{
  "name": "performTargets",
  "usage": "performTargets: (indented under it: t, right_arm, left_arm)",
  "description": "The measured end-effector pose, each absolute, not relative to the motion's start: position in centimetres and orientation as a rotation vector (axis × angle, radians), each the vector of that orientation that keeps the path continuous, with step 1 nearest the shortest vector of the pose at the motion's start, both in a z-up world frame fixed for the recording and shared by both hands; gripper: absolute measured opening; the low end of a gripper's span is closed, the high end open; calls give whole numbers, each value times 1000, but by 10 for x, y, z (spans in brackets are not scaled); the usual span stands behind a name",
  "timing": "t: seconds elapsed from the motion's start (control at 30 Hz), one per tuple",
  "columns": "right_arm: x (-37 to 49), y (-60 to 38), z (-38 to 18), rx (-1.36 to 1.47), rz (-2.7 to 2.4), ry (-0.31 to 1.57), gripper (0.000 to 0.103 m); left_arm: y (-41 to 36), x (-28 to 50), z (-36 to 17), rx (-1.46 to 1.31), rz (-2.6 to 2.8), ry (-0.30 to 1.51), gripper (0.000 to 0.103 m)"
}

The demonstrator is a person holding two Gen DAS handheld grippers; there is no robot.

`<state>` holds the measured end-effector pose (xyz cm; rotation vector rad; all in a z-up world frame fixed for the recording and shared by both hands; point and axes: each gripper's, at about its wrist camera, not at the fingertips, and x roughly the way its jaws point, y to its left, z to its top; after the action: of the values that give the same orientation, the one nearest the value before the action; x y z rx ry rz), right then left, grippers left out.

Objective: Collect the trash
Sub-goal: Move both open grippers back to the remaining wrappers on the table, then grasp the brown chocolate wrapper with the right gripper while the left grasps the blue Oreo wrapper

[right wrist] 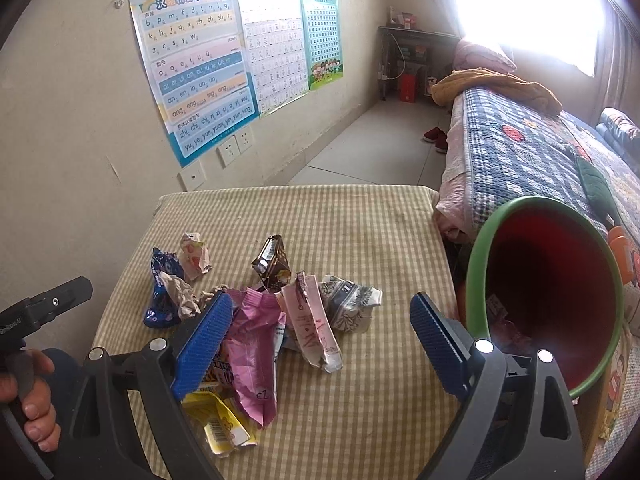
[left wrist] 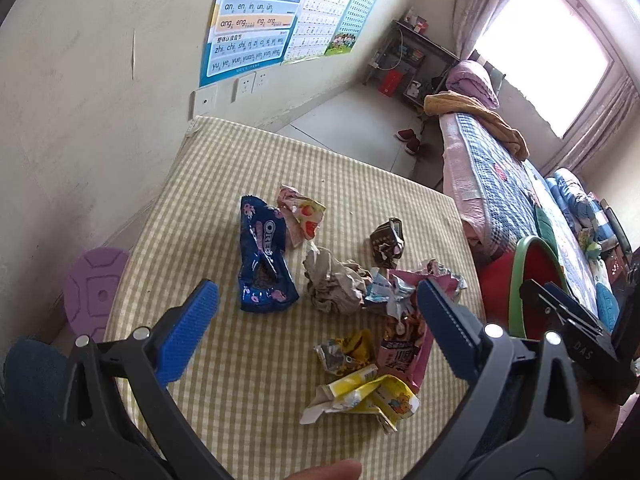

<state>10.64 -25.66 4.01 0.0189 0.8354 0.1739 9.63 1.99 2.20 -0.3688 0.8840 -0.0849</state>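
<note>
Crumpled snack wrappers are lying scattered mid-frame; a red bin with green rim is sitting tilted at right.

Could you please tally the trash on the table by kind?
Wrappers: 7 (they overlap, so this is approximate)
Paper ball: 1
Carton: 1
Total: 9

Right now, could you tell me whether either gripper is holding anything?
No. The left gripper and right gripper are both open above the wrappers, gripping nothing.
</note>
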Motion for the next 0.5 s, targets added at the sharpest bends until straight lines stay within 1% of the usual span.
performTargets:
  t: [0.37, 0.47, 0.5]
  right_arm:
    - [168, -227, 14, 13, 210, 906, 87]
    - [186, -215, 3, -3, 222, 932, 85]
    - [191, -211, -1, -8, 226, 941, 84]
  left_arm:
    - [48, 149, -27, -372, -29, 982, 97]
    - [53, 160, -38, -373, -30, 1003, 94]
    - [55, 164, -41, -373, -31, 1010, 92]
